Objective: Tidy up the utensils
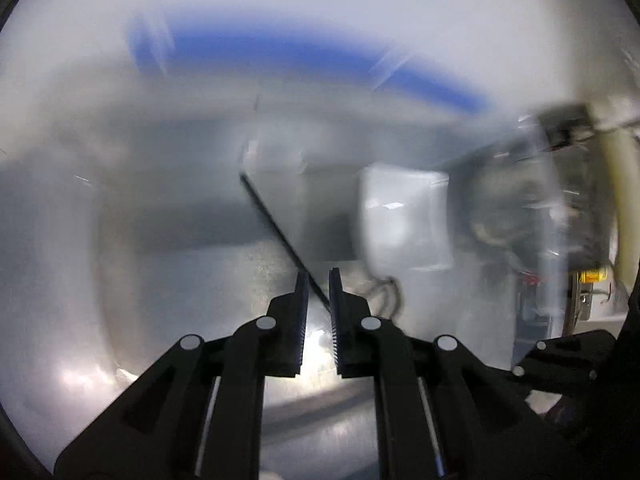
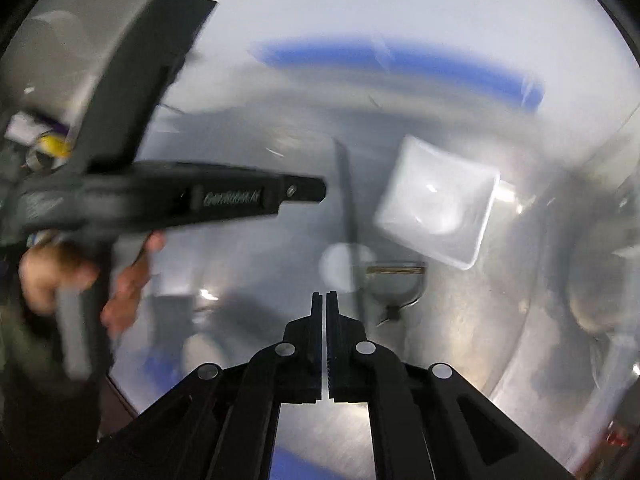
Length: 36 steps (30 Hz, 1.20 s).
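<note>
Blurrily, two handheld grippers are hovering over a steel worktop holding a thin black utensil.

Seemingly a chopstick or skewer, the thin black utensil (image 1: 276,236) is lying on the steel worktop (image 1: 160,280), its near end running in between the left gripper (image 1: 319,280) tips, whose jaws are nearly pressed together; whether they are pinching it is unclear. It is probably light, stiff and slippery, best taken near the middle. The right gripper (image 2: 324,300) is showing its jaws pressed together and empty. A white square dish (image 2: 438,202) is sitting just beside the utensil, a small metal piece (image 2: 394,282) lying near it. A hand (image 2: 80,280) is carrying the left gripper.
</note>
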Motion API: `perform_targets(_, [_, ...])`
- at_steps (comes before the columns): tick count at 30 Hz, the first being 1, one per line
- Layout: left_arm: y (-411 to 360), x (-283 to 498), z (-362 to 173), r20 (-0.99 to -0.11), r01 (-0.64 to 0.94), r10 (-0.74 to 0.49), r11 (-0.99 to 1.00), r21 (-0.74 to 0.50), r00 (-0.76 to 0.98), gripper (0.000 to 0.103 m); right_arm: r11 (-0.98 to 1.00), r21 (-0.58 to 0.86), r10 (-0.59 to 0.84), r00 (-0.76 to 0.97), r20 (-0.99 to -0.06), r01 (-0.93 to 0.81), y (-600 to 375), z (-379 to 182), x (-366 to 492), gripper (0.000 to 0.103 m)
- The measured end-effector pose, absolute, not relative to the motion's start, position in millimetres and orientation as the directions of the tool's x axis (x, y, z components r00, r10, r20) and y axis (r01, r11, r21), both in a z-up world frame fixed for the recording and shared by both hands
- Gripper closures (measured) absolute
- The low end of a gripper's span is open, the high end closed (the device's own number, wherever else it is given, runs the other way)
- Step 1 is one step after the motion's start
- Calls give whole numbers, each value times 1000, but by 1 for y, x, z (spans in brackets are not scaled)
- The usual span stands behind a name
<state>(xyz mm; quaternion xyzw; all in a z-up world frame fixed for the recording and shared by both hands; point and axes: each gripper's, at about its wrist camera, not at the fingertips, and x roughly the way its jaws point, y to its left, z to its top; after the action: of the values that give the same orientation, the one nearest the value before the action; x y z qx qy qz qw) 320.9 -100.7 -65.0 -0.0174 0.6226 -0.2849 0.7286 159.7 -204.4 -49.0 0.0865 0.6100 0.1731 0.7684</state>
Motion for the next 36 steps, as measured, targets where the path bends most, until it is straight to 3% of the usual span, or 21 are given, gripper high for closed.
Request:
perform_targets(2, [-75, 292, -20, -860, 440, -487, 813, -381, 154, 88, 890, 380, 440, 257, -860, -253, -191, -10, 118, 97])
perform_targets(3, [-56, 273, 3, -833, 453, -516, 802, -389, 199, 71, 868, 403, 478, 268, -836, -291, -183, 1, 98, 87])
perform_targets(4, [-40, 259, 17, -812, 457, -536, 796, -397, 228, 47, 846, 424, 511, 267, -817, -323, -172, 8, 78, 80])
perform_targets(5, [-16, 237, 35, -778, 459, -566, 788, -411, 274, 41, 823, 441, 540, 251, -803, -359, -156, 9, 54, 68])
perform_targets(6, [5, 217, 45, -751, 457, -584, 783, -422, 308, 39, 811, 449, 551, 232, -802, -375, -144, 4, 38, 67])
perform_targets(10, [85, 155, 42, -743, 378, -575, 808, -452, 342, 37, 802, 509, 550, 56, -833, -313, -92, -63, -6, 67])
perform_targets(13, [124, 129, 15, -803, 293, -490, 866, -404, 339, 37, 841, 513, 512, -56, -857, -174, -68, -124, -23, 67])
perform_targets(16, [143, 105, -25, -862, 224, -402, 912, -344, 309, 37, 848, 524, 520, -70, -851, -76, -61, -148, -29, 67])
perform_targets(22, [160, 87, -61, -876, 197, -405, 911, -362, 263, 37, 870, 492, 492, -30, -870, 11, -27, -148, -25, 67])
perform_targets(36, [158, 65, -73, -870, 262, -451, 880, -396, 201, 37, 955, 296, 295, 58, -954, 4, 1, -160, -15, 67])
